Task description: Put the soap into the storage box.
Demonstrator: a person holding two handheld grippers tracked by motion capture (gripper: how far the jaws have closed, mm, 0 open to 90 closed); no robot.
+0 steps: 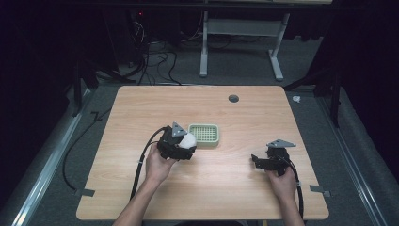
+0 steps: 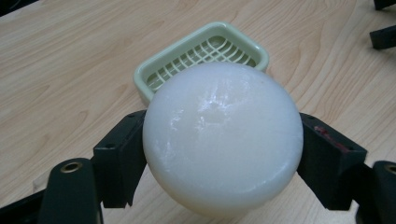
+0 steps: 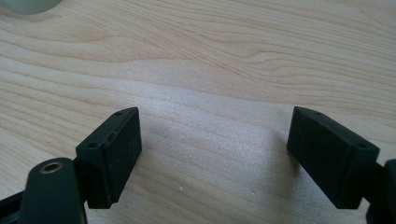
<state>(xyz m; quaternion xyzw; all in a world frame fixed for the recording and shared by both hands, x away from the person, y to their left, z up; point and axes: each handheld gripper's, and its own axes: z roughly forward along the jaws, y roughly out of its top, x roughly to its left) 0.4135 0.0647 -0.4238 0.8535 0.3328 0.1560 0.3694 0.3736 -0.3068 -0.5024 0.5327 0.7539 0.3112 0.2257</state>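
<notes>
Left gripper view: green soap dish just behind clamped white soap.

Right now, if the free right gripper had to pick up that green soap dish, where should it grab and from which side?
Probably the soap dish's right-hand short rim, from above and from the right gripper's side. The dish is shallow with a raised rim that one jaw can slip inside, and the left gripper, holding the white soap, crowds its left end.
</notes>
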